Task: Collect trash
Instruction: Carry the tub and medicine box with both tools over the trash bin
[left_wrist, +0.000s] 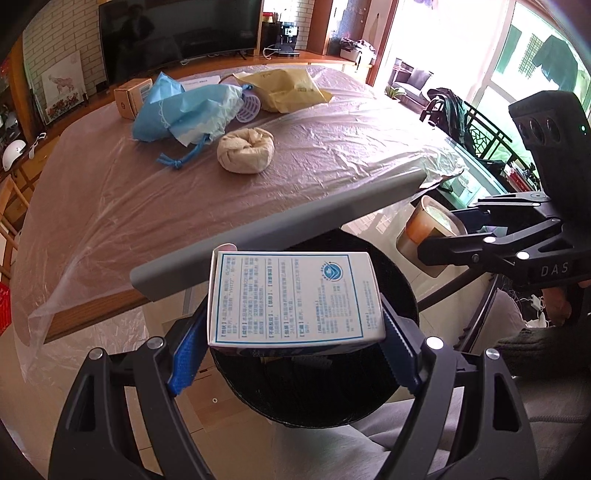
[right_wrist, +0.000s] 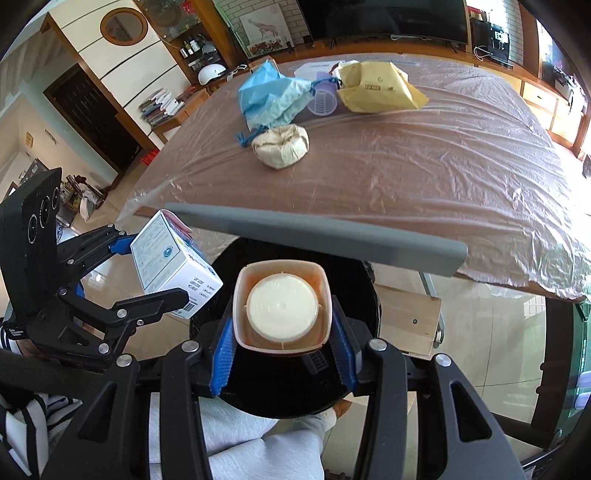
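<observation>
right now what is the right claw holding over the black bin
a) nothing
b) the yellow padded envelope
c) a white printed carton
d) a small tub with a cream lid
d: the right claw has its blue pads pressed against both sides of a small orange-tinted tub with a cream lid, above the black bin; the white carton sits in the left claw.

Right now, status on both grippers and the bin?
Left gripper shut on white carton. Right gripper shut on plastic cup. Both above black bin. Grey bar crosses bin's far rim.
</observation>
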